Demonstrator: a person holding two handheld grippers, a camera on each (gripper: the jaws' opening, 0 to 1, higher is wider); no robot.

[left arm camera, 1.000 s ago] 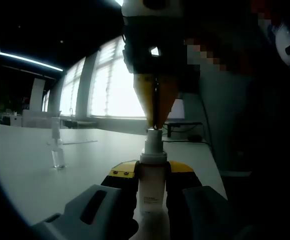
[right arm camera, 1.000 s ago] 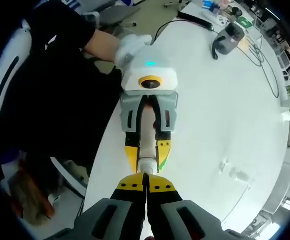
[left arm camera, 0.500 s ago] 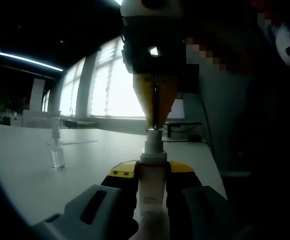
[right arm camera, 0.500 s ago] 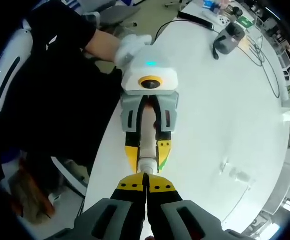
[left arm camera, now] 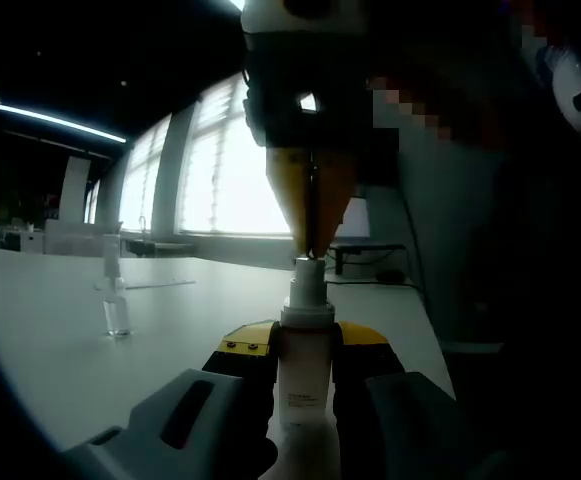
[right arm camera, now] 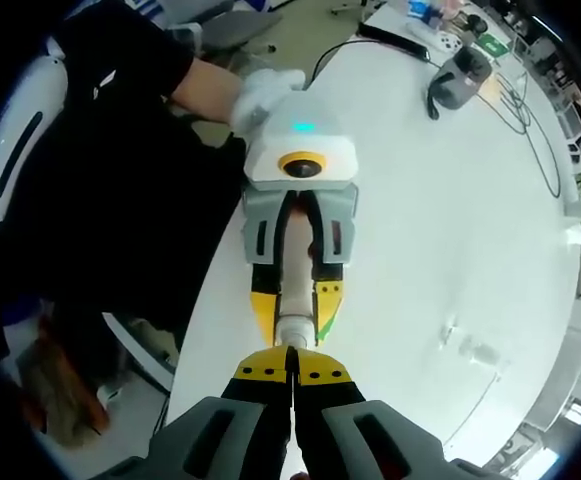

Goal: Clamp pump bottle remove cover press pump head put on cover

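A white pump bottle (left arm camera: 304,375) stands upright between the yellow-tipped jaws of my left gripper (left arm camera: 305,338), which is shut on its body. The bottle's bare pump head (left arm camera: 307,285) points up. My right gripper (left arm camera: 310,248) comes straight down from above, jaws shut together, tips resting on the top of the pump head. In the right gripper view, my right gripper (right arm camera: 292,362) looks down on the pump head (right arm camera: 290,330) and on the left gripper (right arm camera: 292,312) holding the bottle (right arm camera: 295,285). The clear cover (left arm camera: 116,300) stands apart on the white table (left arm camera: 60,350).
The clear cover (right arm camera: 475,350) lies out to the right on the table (right arm camera: 420,220). A grey device (right arm camera: 457,75) and cables (right arm camera: 530,130) sit at the far end. A person's gloved hand (right arm camera: 265,90) holds the left gripper near the table edge.
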